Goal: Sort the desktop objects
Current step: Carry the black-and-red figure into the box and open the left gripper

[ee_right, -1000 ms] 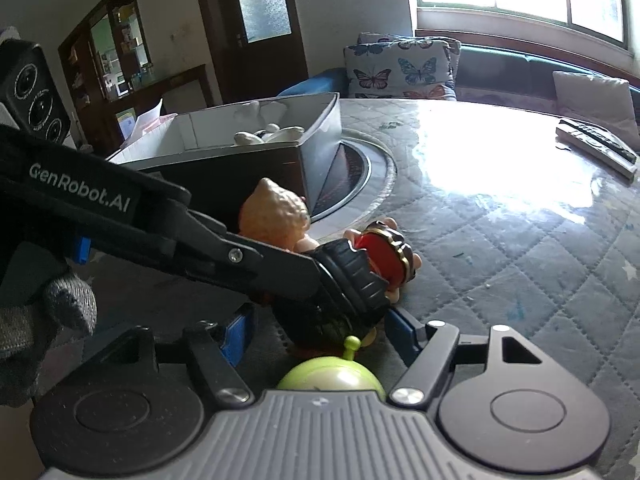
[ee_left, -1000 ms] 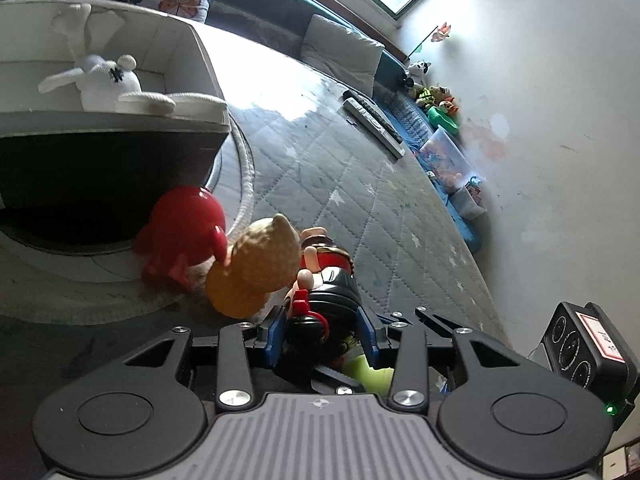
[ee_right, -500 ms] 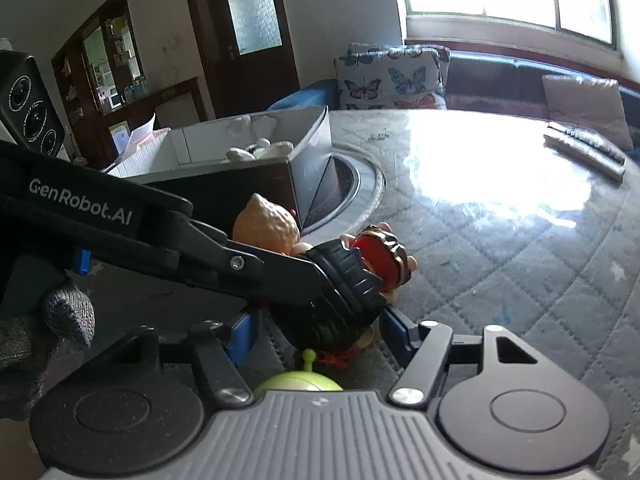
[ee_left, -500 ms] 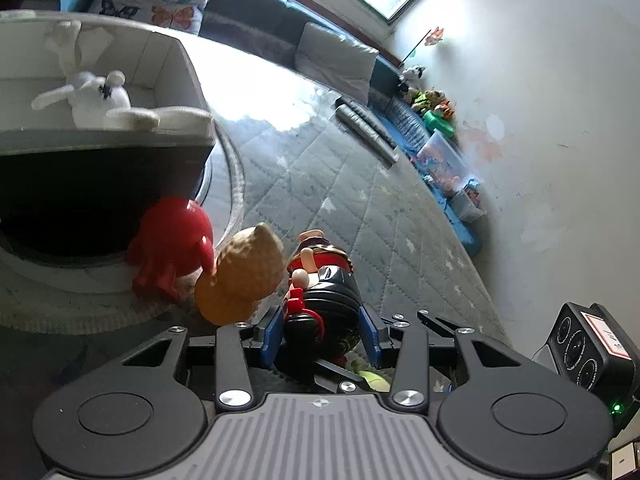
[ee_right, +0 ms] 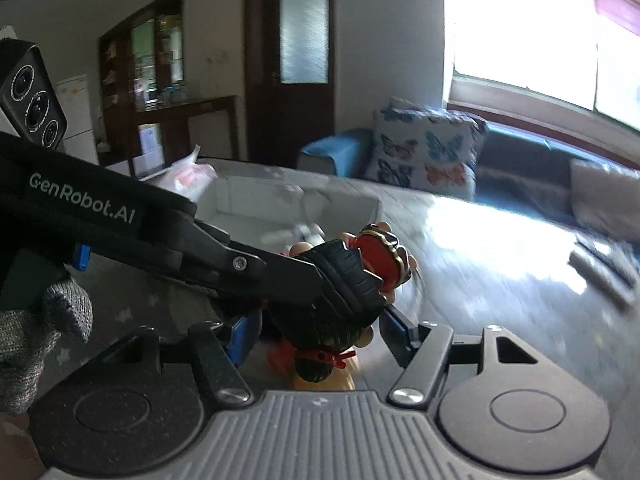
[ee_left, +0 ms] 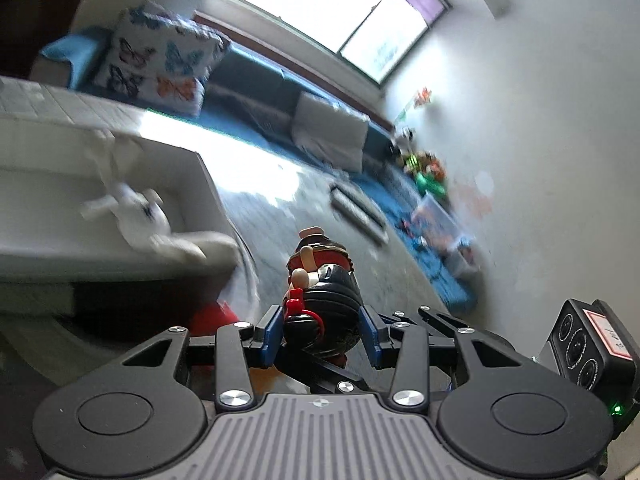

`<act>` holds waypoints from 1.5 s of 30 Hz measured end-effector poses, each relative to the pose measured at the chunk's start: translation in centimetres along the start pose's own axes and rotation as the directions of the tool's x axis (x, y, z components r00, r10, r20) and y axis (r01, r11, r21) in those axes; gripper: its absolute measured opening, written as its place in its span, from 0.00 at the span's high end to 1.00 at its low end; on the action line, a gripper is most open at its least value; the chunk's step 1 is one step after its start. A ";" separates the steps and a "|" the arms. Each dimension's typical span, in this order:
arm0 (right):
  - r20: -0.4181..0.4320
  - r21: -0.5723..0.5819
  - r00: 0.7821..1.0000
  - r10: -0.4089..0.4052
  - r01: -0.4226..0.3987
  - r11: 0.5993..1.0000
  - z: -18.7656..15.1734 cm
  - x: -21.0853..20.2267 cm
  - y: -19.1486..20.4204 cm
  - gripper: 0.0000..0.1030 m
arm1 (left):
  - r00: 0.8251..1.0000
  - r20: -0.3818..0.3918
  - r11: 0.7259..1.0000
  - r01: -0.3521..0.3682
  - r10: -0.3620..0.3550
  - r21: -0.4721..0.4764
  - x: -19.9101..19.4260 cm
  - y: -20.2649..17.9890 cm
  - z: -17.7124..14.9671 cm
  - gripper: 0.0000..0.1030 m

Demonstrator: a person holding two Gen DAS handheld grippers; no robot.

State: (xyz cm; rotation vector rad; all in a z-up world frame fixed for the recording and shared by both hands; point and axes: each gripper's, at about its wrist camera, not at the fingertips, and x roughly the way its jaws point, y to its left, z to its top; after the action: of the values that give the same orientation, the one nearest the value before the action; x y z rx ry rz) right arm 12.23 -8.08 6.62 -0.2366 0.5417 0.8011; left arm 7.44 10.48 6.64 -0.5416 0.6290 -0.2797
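While the left gripper [ee_left: 320, 330] is clamping the figurine [ee_left: 322, 300] between its blue pads, lifted clear of the table [ee_left: 280, 216], the right gripper [ee_right: 318, 330] is gaping wide around nothing, just behind that toy. A white box [ee_left: 120, 200] holding a plush [ee_left: 140, 220] is sitting left, a red toy [ee_left: 212, 316] beneath.
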 end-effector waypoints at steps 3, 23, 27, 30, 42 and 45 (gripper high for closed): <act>0.009 -0.046 0.999 0.032 -0.032 0.998 2.4 1.6 1.4 0.35 | 0.999 0.043 1.000 -0.027 0.028 -0.015 -1.3 1.3 1.7 0.57; -0.151 -0.097 0.962 0.229 -0.245 0.965 10.5 17.8 5.2 0.35 | 0.981 0.011 0.960 -0.185 0.191 -0.211 0.5 14.7 9.8 0.56; -0.217 -0.067 0.942 0.255 -0.275 0.959 10.2 19.9 4.7 0.35 | 0.978 -0.030 0.951 -0.209 0.207 -0.229 1.6 16.2 9.7 0.57; -0.265 -0.044 0.924 0.274 -0.295 0.954 10.0 21.5 4.4 0.35 | 0.974 -0.063 0.943 -0.228 0.220 -0.243 2.4 17.0 9.7 0.56; -0.342 -0.053 0.899 0.273 -0.308 0.950 8.9 23.1 5.0 0.34 | 0.961 -0.105 0.928 -0.275 0.256 -0.251 3.0 18.3 9.0 0.58; -0.335 -0.057 0.904 0.266 -0.301 0.952 8.8 22.6 5.0 0.33 | 0.959 -0.100 0.928 -0.282 0.265 -0.245 2.7 18.0 9.0 0.58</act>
State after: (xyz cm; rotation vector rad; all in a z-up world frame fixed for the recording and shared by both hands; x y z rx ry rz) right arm 24.66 12.76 1.69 -0.3996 0.8589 1.0862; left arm 16.63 27.82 1.39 -0.6869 0.8019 0.0504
